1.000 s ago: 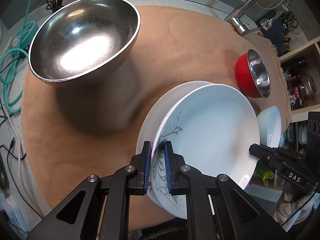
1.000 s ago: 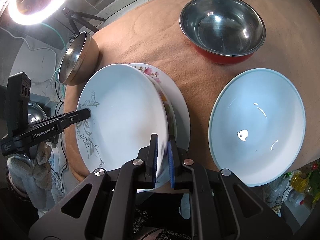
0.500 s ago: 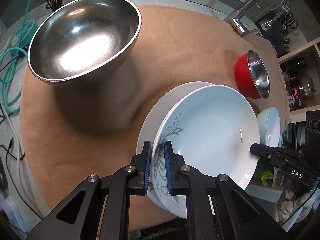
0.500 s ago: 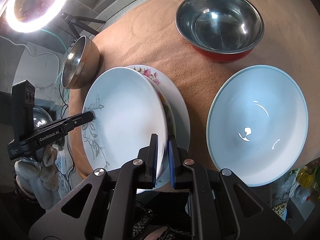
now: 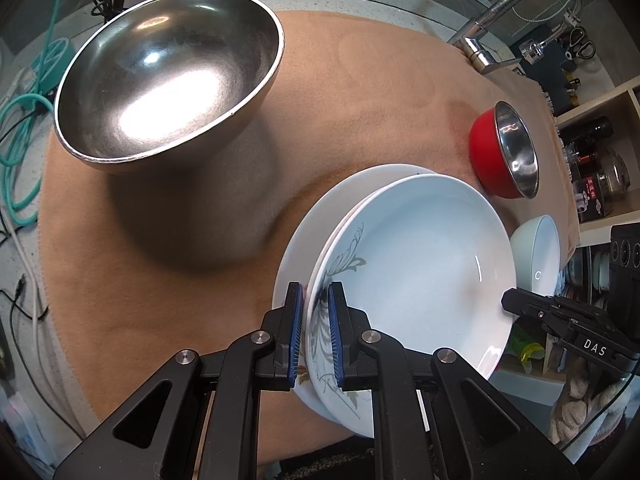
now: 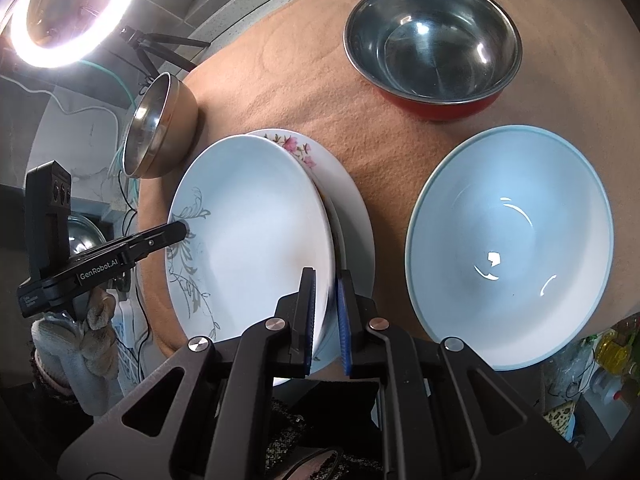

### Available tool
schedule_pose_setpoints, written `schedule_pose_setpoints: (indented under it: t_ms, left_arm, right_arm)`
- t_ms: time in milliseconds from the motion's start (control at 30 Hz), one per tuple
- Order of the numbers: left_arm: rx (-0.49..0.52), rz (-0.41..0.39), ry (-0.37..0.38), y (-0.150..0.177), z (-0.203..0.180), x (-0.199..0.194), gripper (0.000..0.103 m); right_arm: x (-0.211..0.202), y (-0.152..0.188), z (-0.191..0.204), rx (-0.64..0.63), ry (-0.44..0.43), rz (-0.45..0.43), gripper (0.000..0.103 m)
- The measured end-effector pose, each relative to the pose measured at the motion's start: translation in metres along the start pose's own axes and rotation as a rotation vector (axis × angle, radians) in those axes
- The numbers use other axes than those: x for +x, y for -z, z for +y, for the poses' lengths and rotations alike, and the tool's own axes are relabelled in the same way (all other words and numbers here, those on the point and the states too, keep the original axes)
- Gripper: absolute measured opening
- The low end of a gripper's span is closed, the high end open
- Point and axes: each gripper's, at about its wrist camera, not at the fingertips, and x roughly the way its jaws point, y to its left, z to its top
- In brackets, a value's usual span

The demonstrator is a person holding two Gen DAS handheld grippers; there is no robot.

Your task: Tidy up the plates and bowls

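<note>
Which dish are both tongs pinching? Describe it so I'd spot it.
On the tan mat, left of the pale blue bowl, two plates overlap. It's the upper plate, with a grey leaf pattern; the lower plate has pink flowers.

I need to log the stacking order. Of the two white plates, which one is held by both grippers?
The upper plate with the grey leaf pattern, clamped at opposite rims by the left gripper and right gripper. The pink-flowered plate lies beneath it, ungripped.

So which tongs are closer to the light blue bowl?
Right. The right tongs grip the leaf-pattern plate edge beside the light blue bowl; the left tongs grip the plate's far edge.
</note>
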Motion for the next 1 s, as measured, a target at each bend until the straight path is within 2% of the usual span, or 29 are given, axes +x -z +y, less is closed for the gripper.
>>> schedule_pose_setpoints:
  t_ms: [300,467,700,867,1000]
  left_arm:
    - [-0.018,-0.010,0.023,0.000,0.005,-0.004,0.011]
    - [-0.041,-0.037,0.043,0.002,0.014,-0.015,0.011]
    - [-0.110,-0.081,0.084,0.006,0.039,-0.034,0.011]
    - [-0.178,-0.129,0.106,0.006,0.061,-0.050,0.012]
    - [-0.237,-0.188,0.111,0.002,0.080,-0.064,0.012]
  right_arm:
    - [-0.003,0.000,0.001,-0.020,0.016,-0.007,0.011]
    - [-0.014,-0.003,0.006,-0.044,0.040,-0.044,0.011]
    - [-0.028,-0.008,0.023,-0.084,0.025,-0.093,0.012]
    - [-0.033,-0.015,0.037,-0.113,0.004,-0.111,0.028]
    - [-0.035,-0.027,0.053,-0.135,-0.027,-0.125,0.032]
